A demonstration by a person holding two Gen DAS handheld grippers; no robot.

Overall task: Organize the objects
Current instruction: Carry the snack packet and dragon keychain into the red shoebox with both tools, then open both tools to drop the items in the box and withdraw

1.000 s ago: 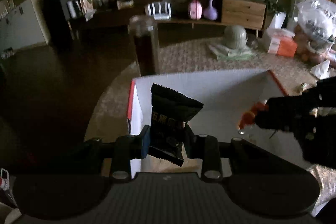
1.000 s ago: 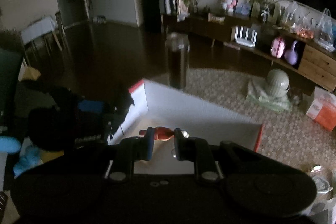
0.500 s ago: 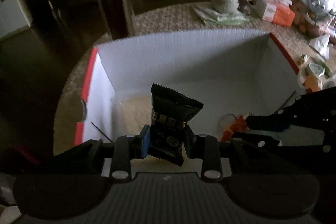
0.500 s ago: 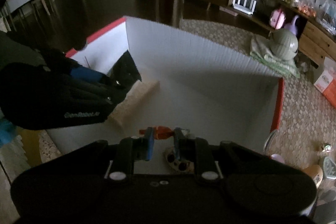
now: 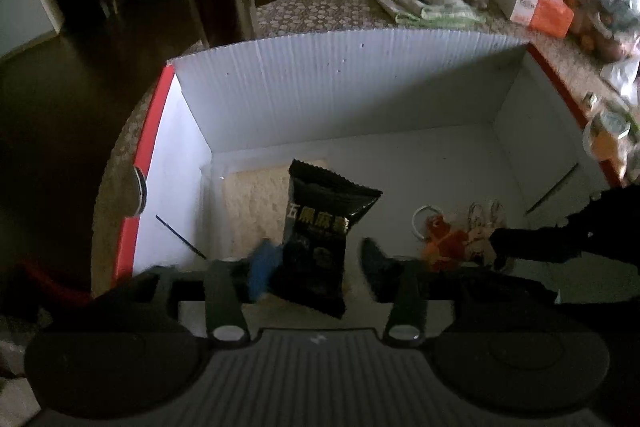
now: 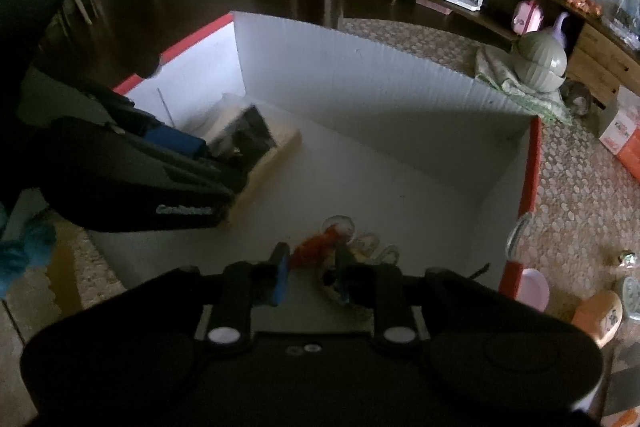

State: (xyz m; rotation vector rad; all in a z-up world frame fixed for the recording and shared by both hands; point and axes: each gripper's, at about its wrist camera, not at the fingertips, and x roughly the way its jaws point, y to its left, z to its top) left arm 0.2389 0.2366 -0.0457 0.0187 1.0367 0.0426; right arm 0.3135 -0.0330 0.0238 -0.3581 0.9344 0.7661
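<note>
While both your grippers sit spread open inside the white box [image 5: 344, 83], the black snack packet [image 5: 320, 227] and orange trinket [image 6: 320, 247] look dropped in; stuff outside remains.

Left gripper [image 5: 316, 263] jaws now spread, black snack packet [image 5: 320, 227] released

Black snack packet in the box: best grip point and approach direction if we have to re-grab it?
Grip the black snack packet across its lower body, just above the bottom crimped seal, coming from above along the left gripper's present line. The packet is flat and stands roughly upright over the beige pad, so its broad faces suit opposing fingers. The white box walls block low side approaches.
</note>
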